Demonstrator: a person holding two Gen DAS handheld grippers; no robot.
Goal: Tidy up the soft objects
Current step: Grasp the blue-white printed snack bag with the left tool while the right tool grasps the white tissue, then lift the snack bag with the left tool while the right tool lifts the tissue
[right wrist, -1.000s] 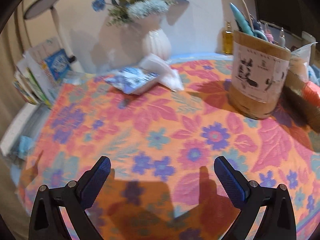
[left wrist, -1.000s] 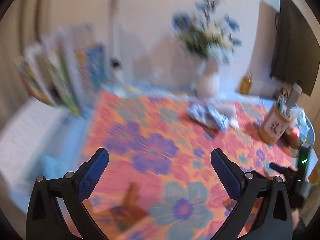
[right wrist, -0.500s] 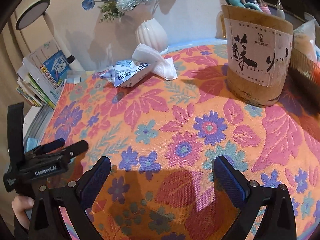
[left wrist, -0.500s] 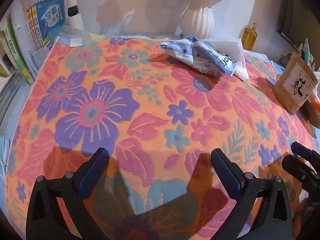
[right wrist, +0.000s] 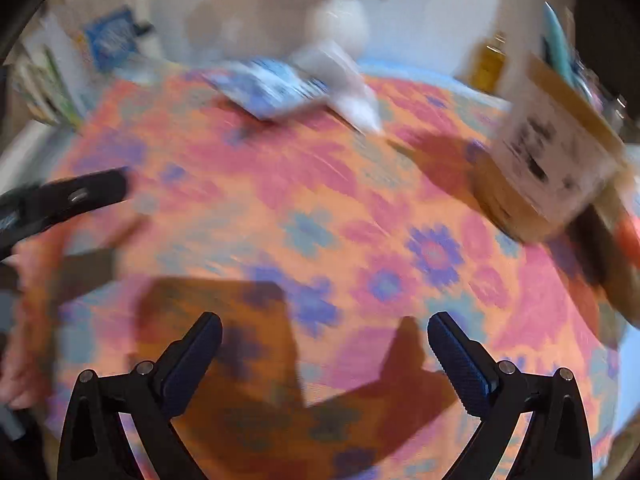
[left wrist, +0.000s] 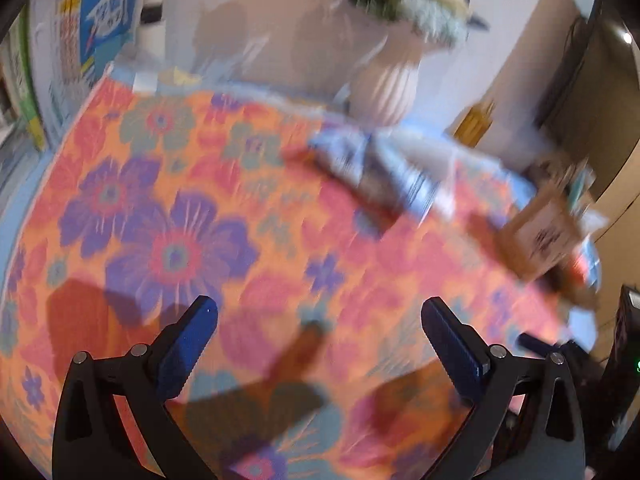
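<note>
Left wrist view: books (left wrist: pixel 48 64) far left, floral cloth (left wrist: pixel 172 216) mid, blue-white packet (left wrist: pixel 376 168) and tissue beside the vase (left wrist: pixel 386 88), holder (left wrist: pixel 540 236) right. Left gripper (left wrist: pixel 318 338) gapes wide, holding nothing. Right gripper (right wrist: pixel 324 354) likewise spread and bare; packet (right wrist: pixel 268 88) far across the cloth (right wrist: pixel 320 208), well apart from both. Heavy blur, so the packet is probably a tissue pack. Nothing sorted yet; whole job remains.
</note>
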